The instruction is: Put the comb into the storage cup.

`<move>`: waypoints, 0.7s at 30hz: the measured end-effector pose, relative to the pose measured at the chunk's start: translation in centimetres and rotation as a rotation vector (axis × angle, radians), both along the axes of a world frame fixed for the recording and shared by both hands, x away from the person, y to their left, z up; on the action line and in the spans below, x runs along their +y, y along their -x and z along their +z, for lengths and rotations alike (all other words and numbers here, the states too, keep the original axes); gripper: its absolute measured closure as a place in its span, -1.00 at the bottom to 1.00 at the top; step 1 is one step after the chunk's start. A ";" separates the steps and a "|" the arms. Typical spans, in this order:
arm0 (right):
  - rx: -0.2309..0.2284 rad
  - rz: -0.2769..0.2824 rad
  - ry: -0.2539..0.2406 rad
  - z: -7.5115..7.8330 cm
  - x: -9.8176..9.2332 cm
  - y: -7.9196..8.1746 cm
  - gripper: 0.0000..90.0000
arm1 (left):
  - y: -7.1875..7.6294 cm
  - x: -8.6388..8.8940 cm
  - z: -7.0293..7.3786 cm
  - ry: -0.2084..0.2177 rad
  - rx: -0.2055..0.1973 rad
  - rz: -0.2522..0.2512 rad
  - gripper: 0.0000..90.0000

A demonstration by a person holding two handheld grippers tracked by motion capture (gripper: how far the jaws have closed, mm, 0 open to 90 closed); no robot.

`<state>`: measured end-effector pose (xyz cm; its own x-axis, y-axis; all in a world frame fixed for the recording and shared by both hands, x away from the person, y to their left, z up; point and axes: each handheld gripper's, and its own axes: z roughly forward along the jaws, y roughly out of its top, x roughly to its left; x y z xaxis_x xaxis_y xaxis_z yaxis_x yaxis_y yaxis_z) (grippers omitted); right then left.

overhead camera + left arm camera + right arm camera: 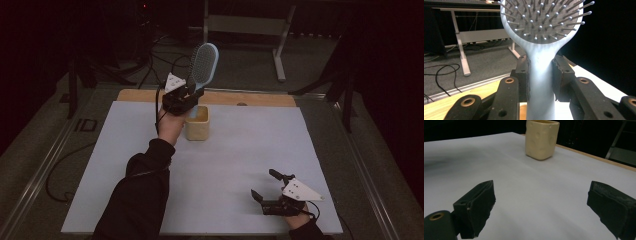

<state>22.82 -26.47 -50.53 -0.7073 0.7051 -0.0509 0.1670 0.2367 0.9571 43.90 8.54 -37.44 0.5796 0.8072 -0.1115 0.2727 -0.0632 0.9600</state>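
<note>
Hairbrush (pixel 202 65), pale blue paddle type with grey bristle pad, pinched by its handle in the left claw (pixel 191 98); both pads press on the handle sides. Brush stands head up, tilted slightly, lower handle end over the cream cup (pixel 198 124) near the far edge of the worktop (pixel 240 150), left of centre. Can't tell if the handle tip touches the cup.

Left gripper view: handle (pixel 540 82) clamped between the pads, ball-tipped pins on the head (pixel 541 20) facing the camera, wood strip of the worktop's far edge below. High view gives the brush back-side outline and the cup under it.

Right claw (pixel 263 186) spread wide, holding nothing, resting low by the near right corner of the worktop. Right gripper view: its pads (pixel 480 205) well apart over bare white sheet, dimpled cup (pixel 541 139) ahead, well apart from it.
</note>
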 end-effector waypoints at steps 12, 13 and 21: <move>0.002 0.003 -0.004 0.0 0.0 0.0 -0.83 | -1.6 0.3 -1.1 0.053 -0.025 -0.013 0.56; 0.002 0.004 -0.005 0.0 0.0 0.0 -0.83 | -1.7 0.2 -1.2 0.046 -0.031 -0.015 0.56; 0.001 0.003 -0.009 0.1 -0.2 0.0 -0.83 | -2.7 0.0 -2.5 0.079 -0.032 -0.027 0.56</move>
